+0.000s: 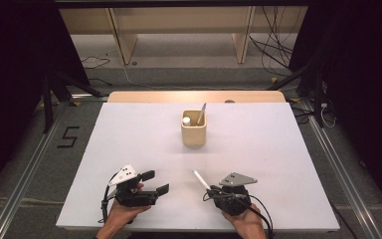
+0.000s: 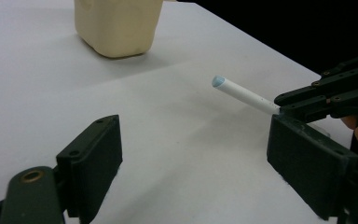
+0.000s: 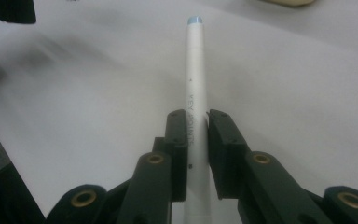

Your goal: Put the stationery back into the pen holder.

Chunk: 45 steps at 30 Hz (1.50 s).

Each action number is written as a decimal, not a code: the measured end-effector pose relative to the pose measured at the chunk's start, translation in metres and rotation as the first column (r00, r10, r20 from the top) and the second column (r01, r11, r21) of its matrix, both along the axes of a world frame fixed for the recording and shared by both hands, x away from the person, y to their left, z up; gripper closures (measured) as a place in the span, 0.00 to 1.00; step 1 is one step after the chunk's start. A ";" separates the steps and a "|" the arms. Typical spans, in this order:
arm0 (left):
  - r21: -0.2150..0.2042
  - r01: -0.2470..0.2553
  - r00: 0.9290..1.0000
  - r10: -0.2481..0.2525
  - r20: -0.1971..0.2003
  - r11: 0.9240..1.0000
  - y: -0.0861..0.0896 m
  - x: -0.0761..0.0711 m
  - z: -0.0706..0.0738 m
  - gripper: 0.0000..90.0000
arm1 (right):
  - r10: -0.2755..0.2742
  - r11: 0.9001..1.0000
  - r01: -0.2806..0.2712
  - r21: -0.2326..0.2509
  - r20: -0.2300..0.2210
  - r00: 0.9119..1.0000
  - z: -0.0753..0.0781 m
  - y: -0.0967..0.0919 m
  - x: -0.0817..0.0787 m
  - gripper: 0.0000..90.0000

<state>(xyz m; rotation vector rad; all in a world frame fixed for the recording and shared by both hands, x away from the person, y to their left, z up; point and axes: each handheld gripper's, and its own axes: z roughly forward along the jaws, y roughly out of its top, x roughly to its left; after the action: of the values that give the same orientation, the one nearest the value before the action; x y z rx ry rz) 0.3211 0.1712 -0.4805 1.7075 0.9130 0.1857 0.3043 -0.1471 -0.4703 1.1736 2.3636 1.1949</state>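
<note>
My right gripper (image 1: 214,193) is near the table's front edge, right of centre, and is shut on a white pen (image 1: 200,179). In the right gripper view the pads (image 3: 179,140) press on both sides of the pen (image 3: 193,70), whose light-blue tip points away towards the far side. My left gripper (image 1: 155,182) stands open at the front left with nothing between its jaws. The left gripper view (image 2: 198,163) looks across at the pen (image 2: 242,94) sticking out of the right gripper (image 2: 284,103). A beige cup (image 1: 194,133) stands mid-table.
The beige cup (image 2: 116,23) holds a white-capped pen (image 1: 186,120) and a grey pen (image 1: 201,114) leaning right. The white table top (image 1: 129,139) is bare around the cup. Beyond its far wooden edge are the floor, cables and stand legs.
</note>
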 end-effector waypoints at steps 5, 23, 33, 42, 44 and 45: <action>-0.019 0.001 1.000 -0.001 -0.006 1.000 -0.003 0.000 0.002 0.20 | 0.001 0.999 -0.003 0.049 0.026 1.000 0.009 -0.006 0.000 0.88; -0.197 0.013 0.994 -0.034 -0.101 0.980 -0.023 0.007 0.012 0.22 | 0.072 0.988 -0.087 0.132 0.112 0.991 0.020 0.012 0.000 0.88; -0.282 -0.017 0.983 -0.036 -0.182 0.959 -0.032 0.013 0.014 0.29 | 0.092 0.982 -0.112 0.150 0.135 0.987 0.020 0.024 0.000 0.88; -0.325 -0.024 0.973 -0.053 -0.226 0.945 -0.041 0.017 0.016 0.35 | 0.099 0.981 -0.121 0.153 0.145 0.984 0.018 0.028 -0.002 0.88; -0.347 -0.029 0.969 -0.059 -0.241 0.937 -0.040 0.018 0.016 0.37 | 0.100 0.980 -0.123 0.159 0.147 0.984 0.018 0.029 -0.003 0.88; -0.355 -0.034 0.967 -0.059 -0.248 0.934 -0.040 0.018 0.016 0.39 | 0.102 0.979 -0.125 0.160 0.147 0.984 0.018 0.029 -0.003 0.88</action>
<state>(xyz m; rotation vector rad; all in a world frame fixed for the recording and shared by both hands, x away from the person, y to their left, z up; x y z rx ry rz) 0.3393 0.1313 -0.4644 1.4136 1.0537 -0.2066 0.3017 -0.1180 -0.4526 0.9787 2.2899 1.4898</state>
